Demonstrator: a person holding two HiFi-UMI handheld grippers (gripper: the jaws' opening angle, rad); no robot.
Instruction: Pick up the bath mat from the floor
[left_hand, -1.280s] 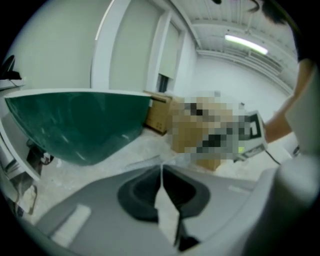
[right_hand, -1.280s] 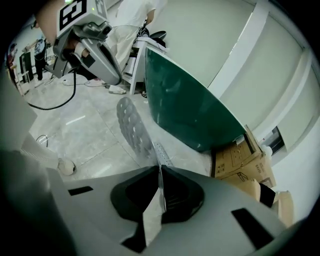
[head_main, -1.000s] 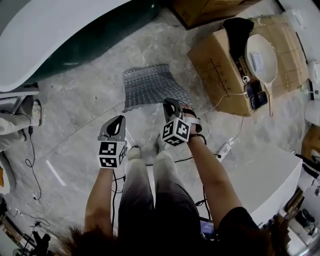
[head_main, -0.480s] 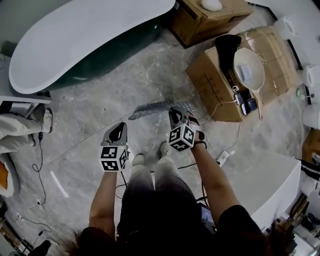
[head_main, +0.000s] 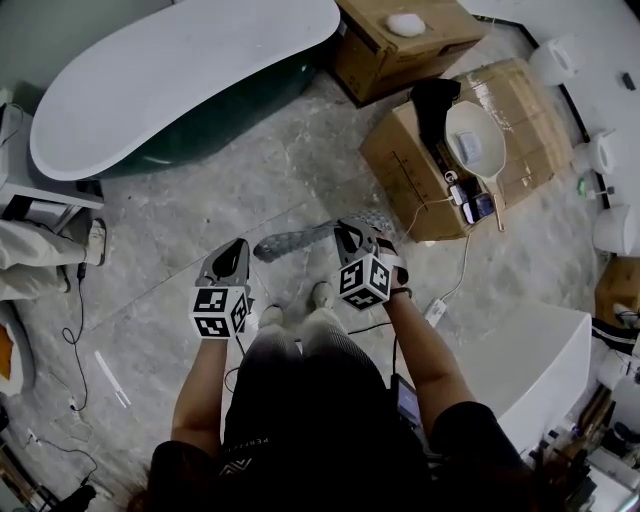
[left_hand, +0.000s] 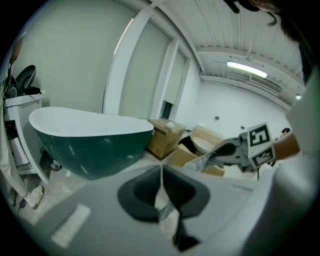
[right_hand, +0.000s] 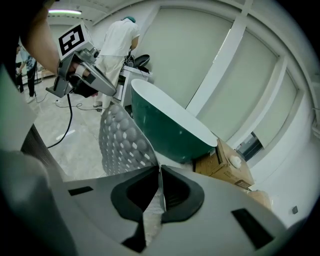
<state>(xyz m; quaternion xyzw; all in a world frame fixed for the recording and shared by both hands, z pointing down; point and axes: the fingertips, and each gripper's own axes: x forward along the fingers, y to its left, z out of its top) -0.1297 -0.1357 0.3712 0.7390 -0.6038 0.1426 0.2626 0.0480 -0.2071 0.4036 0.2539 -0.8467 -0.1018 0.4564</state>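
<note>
At centre-left of the head view, the left gripper has its fingers pinched shut on one edge of the bath mat. The mat looks lifted off the floor and runs as a sagging grey strip to the right gripper, whose fingers are clamped on the other end. It seems light, soft and floppy, so two well-apart edge holds should keep it from folding.

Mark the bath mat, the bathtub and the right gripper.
bath mat (right_hand: 122, 142), right gripper view, on its hanging perforated face.
bathtub (head_main: 190, 80), head view, on its white top.
right gripper (right_hand: 160, 172), right gripper view, between its fingertips, shut on the bath mat's edge.
</note>
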